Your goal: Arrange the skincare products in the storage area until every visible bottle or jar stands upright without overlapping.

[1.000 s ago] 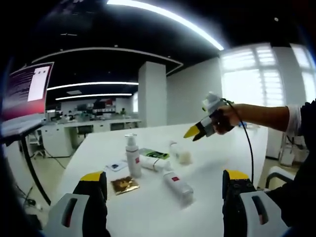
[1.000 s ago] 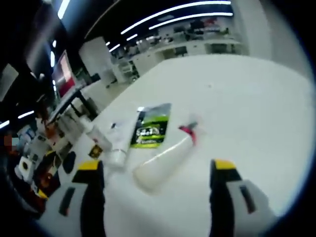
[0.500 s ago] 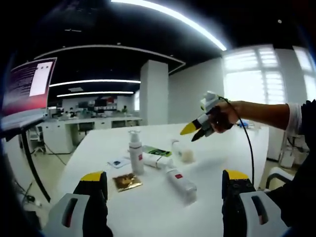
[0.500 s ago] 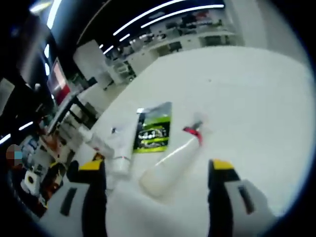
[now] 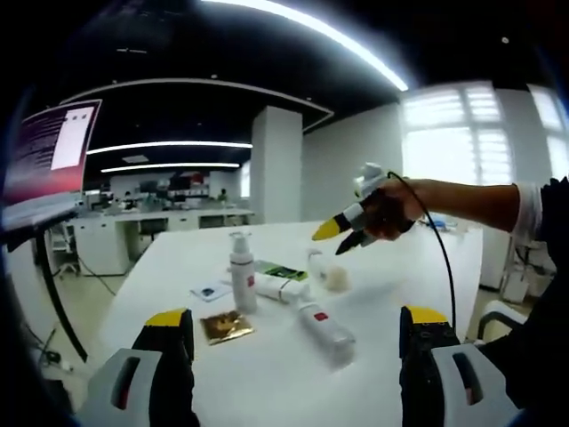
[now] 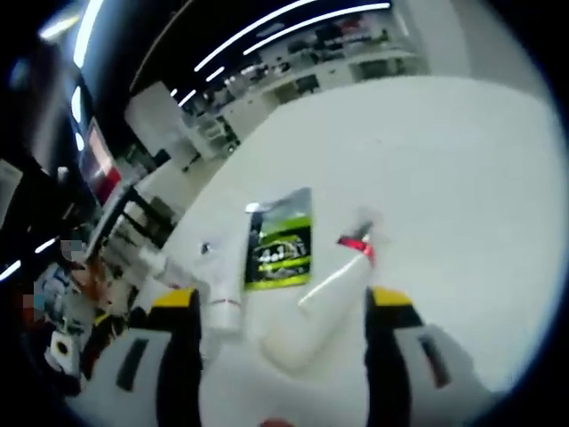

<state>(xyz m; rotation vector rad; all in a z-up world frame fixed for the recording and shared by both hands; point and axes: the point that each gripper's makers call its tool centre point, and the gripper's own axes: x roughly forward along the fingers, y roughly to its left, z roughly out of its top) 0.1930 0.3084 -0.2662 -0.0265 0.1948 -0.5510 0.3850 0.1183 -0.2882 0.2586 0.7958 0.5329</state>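
On the white table (image 5: 267, 356), the lying spray bottle (image 6: 320, 302) sat just ahead of the right gripper (image 6: 280, 307), framed between its two yellow-tipped jaws, which were spread wide with nothing in them. Its long axis ran from the fat base near the jaws up and away to the red-collared nozzle, angled toward the right jaw. Right gripper (image 5: 342, 233) was clearly the nearer one, hovering above that bottle (image 5: 327, 274); the left gripper (image 5: 289, 334) hung back at the table's near edge, jaws wide apart, empty.

Count: one pump bottle (image 5: 240, 280) upright; three lying, namely the spray bottle, a white tube (image 5: 283, 290) with a red band, and a white bottle (image 5: 322, 327) nearest the left jaws. Flat packets: one green sachet (image 6: 283, 242), one gold sachet (image 5: 224, 326), one small card (image 5: 211, 292). The tube (image 6: 224, 289) lay beside the left jaw in the right gripper view, touching the green sachet's edge. Likely next: grab the spray bottle across its body.
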